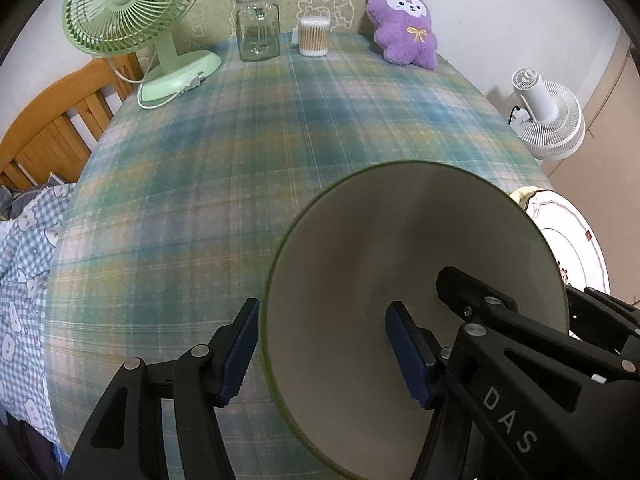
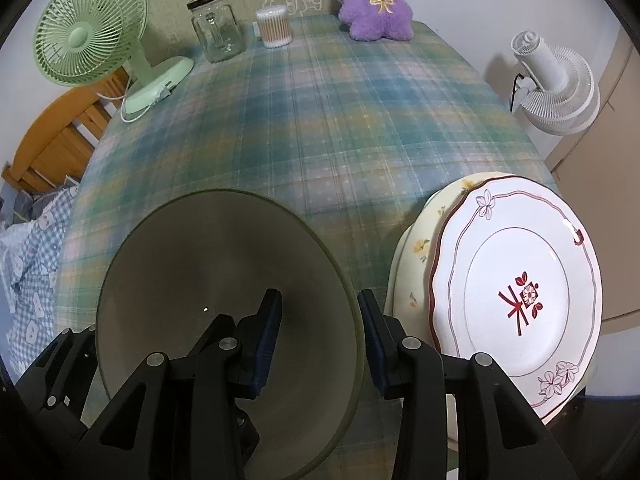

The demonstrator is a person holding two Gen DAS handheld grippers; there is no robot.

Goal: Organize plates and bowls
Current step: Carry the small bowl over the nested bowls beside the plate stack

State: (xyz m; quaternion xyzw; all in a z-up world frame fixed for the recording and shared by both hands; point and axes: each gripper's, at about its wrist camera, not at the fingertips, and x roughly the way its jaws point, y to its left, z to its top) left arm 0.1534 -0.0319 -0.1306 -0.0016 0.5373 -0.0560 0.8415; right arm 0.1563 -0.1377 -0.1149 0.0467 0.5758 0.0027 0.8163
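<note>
Green-rimmed bowl (image 1: 400,280) nearest, at the table's (image 1: 240,160) near edge, carried by both tongs at once. Left tongs (image 1: 324,354) straddle its left wall, right tongs (image 2: 320,338) its right wall, one pad inside and one outside each; pads sit by the rim, contact not clear, so grip uncertain. Two-sided hold likely keeps it level. Stacked plates (image 2: 516,280) wait at the near right corner.

Left gripper (image 1: 324,354) fingers (image 1: 240,352) straddling bowl (image 1: 420,240) rim, seemingly untouched
</note>
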